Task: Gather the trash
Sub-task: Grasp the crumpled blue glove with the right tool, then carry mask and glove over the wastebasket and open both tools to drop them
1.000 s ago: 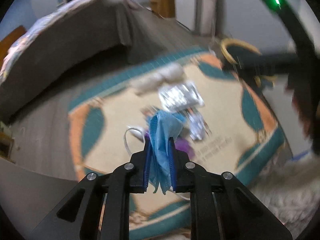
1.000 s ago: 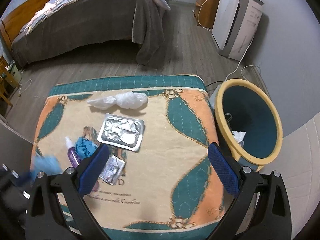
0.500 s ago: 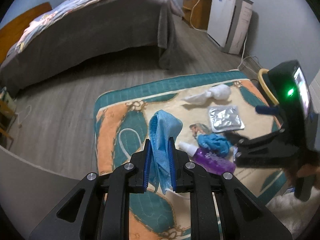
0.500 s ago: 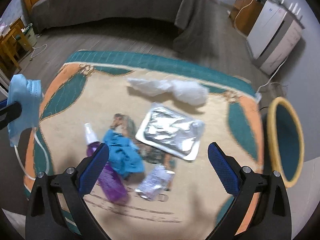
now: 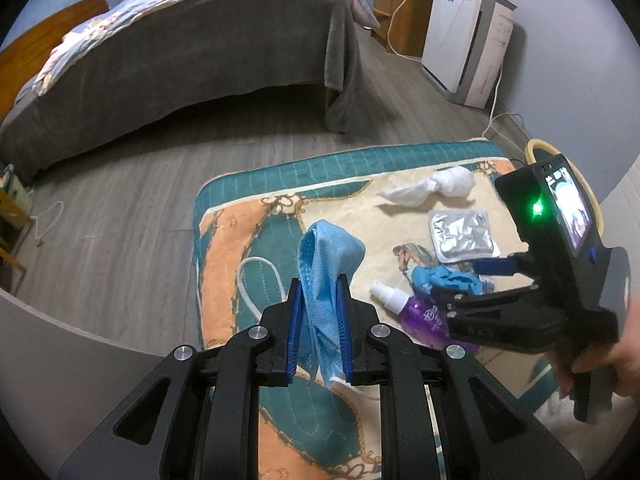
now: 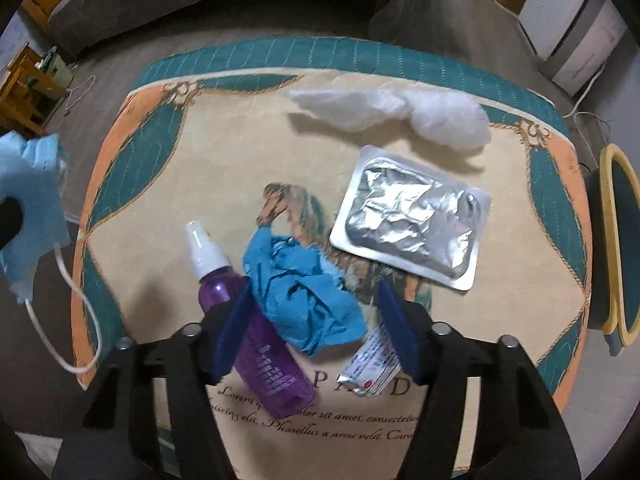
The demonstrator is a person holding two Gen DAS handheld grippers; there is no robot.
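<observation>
My left gripper [image 5: 319,320] is shut on a light blue face mask [image 5: 326,276] and holds it above the left part of the patterned mat [image 5: 248,232]; the mask also shows at the left edge of the right wrist view [image 6: 34,184]. My right gripper [image 6: 316,320] is open, its jaws on either side of a crumpled blue glove [image 6: 300,288] on the mat [image 6: 224,160]. A purple spray bottle [image 6: 248,332], a small sachet [image 6: 372,364], a silver blister pack [image 6: 412,220] and a white plastic bag [image 6: 400,110] lie on the mat.
A yellow-rimmed teal bin [image 6: 620,240] stands off the mat's right edge. A bed with a grey cover [image 5: 180,60] stands beyond the mat. A white appliance [image 5: 468,52] and a wooden cabinet [image 5: 400,12] stand by the far wall.
My right gripper has come down over the blue glove and its jaws have narrowed. My left gripper still holds the mask and has shifted slightly.
</observation>
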